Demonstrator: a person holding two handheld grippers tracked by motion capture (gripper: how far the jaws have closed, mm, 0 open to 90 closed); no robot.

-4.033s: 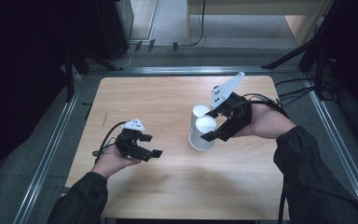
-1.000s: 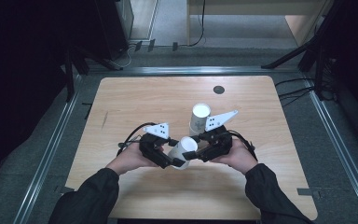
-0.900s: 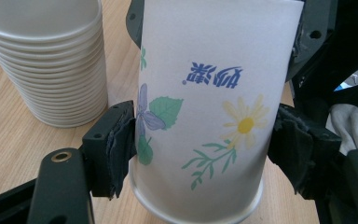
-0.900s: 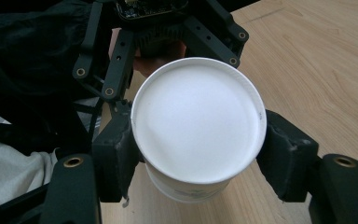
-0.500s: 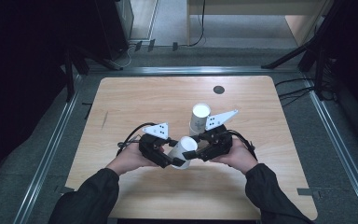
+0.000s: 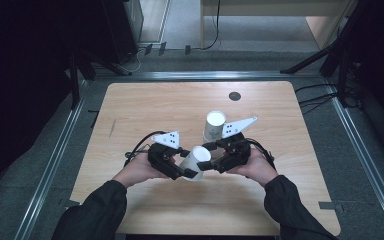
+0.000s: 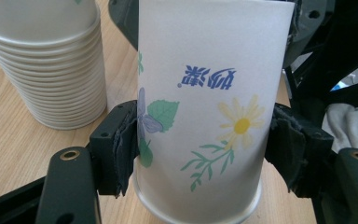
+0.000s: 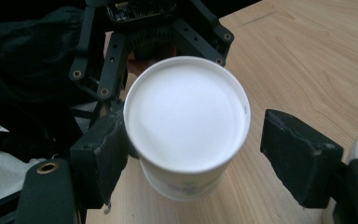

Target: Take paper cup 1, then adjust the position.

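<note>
Two claws meet at one white flower-printed paper cup [image 6: 196, 160], just before the stacked white paper cups [image 6: 213, 125]. Left claw [image 6: 182, 171] clamps its wall; right claw [image 6: 209, 164], just opening, releases, completing handover.

Now clamping the single paper cup [image 7: 200, 116] in the left tool [image 6: 186, 169]; right tool [image 6: 211, 162] just opening, one pad clear of it.

Light wooden table [image 6: 145, 105] with a small dark disc [image 6: 234, 96] near its far edge, framed by metal rails [image 6: 50, 165] on grey floor [image 6: 180, 20], black stands [image 6: 325, 55] and cables [image 6: 215, 30] beyond, surroundings dim.
</note>
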